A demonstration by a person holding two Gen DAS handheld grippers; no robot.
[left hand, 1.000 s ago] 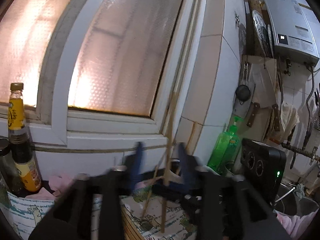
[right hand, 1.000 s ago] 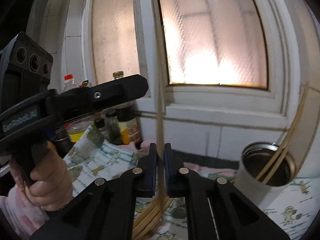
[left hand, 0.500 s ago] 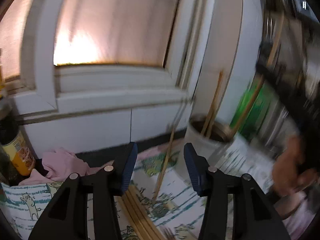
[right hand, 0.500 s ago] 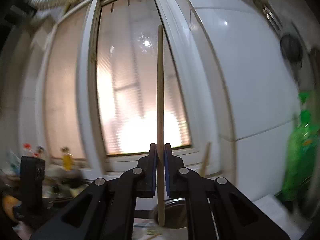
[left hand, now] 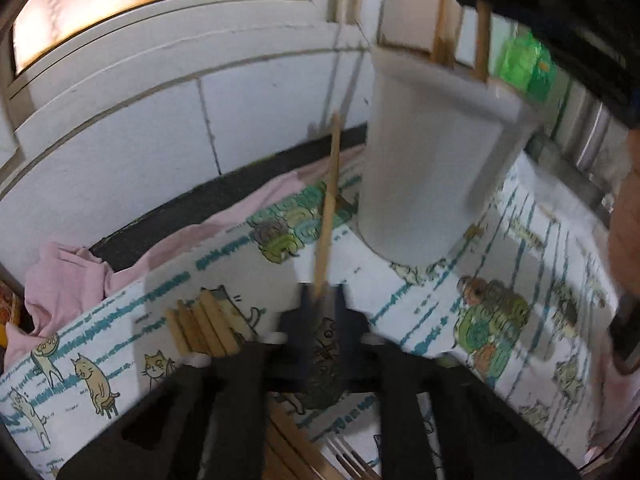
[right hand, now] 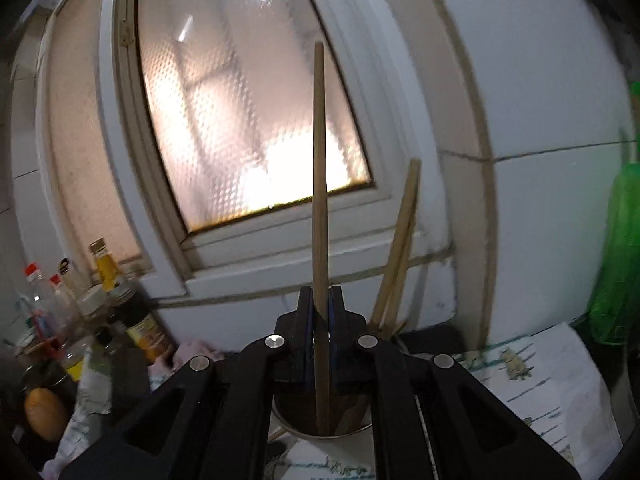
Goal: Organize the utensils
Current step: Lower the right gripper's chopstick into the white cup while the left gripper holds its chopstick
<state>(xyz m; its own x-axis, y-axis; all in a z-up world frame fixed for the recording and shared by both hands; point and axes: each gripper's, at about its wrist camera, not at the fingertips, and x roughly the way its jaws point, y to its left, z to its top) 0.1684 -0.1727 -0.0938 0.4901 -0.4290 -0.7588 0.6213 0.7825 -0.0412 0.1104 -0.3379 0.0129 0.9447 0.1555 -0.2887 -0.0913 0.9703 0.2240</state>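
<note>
So a couple chopsticks (right hand: 400,240) already sit in the cup (left hand: 424,152), right gripper (right hand: 320,312) clamps one above it, left gripper (left hand: 320,300) pinches another, and a pile (left hand: 208,324) waits.

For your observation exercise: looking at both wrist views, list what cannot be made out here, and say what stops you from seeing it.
- Inside of the white cylindrical holder cup: left wrist view shows only its outer wall.
- Lower tip of the wooden chopstick held by the right gripper: right wrist view, hidden in the cup.
- Green plastic bottle: cut off by the frame edge, blurred.
- Bottle labels: too small.
</note>
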